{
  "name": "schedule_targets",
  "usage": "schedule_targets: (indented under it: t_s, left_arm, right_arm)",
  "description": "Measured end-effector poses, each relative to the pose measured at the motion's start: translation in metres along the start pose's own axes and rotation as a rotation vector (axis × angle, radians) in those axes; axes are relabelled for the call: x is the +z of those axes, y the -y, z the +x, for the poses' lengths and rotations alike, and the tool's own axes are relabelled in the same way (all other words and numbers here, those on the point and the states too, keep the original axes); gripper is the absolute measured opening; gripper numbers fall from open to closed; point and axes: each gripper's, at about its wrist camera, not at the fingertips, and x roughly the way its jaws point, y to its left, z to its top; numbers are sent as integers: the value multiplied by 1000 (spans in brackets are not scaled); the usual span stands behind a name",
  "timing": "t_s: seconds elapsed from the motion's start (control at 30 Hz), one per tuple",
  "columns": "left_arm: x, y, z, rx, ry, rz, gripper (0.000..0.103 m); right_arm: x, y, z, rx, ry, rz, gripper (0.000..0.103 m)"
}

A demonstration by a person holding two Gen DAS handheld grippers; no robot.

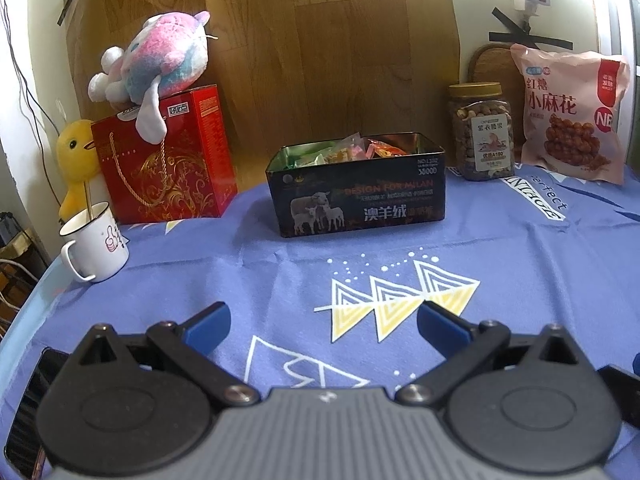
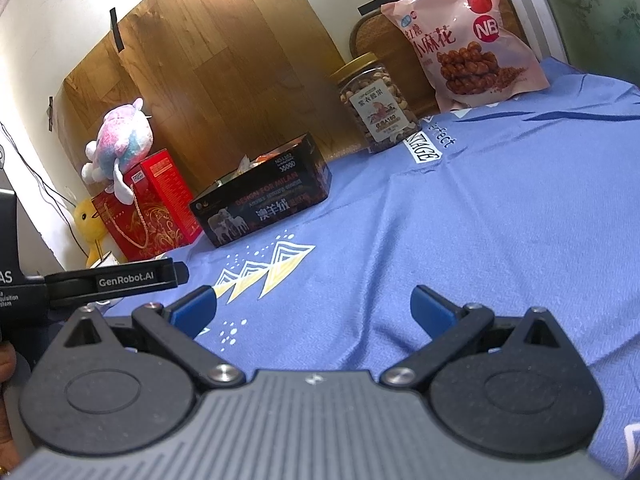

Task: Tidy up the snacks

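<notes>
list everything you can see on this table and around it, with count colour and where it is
tin box: 1, black, open, wrapped snacks inside, centre back of the table
nut jar: 1, clear with gold lid, right of the tin box
snack bag: 1, pink, far right, leaning at the back
gift box: 1, red with gold rope handle, back left
plush toy: 1, pink, blue and white, on top of the gift box
duck toy: 1, yellow, left of the gift box
mug: 1, white, left edge, a stick standing in it
tablecloth: 1, blue, patterned
left tool: 1, black with blue pads, open, empty
right tool: 1, same, open, empty

Open black tin point(image 1: 356, 196) holding wrapped snacks point(image 1: 352, 149)
</notes>
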Motion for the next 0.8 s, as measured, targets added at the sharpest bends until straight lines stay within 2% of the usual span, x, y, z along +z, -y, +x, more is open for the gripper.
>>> schedule_targets:
  t_s: [0.8]
  left_arm:
    - [-3,-7,5,4,-36,-19,103]
  right_arm:
    - [-1,-3,4,3,-15,-12,103]
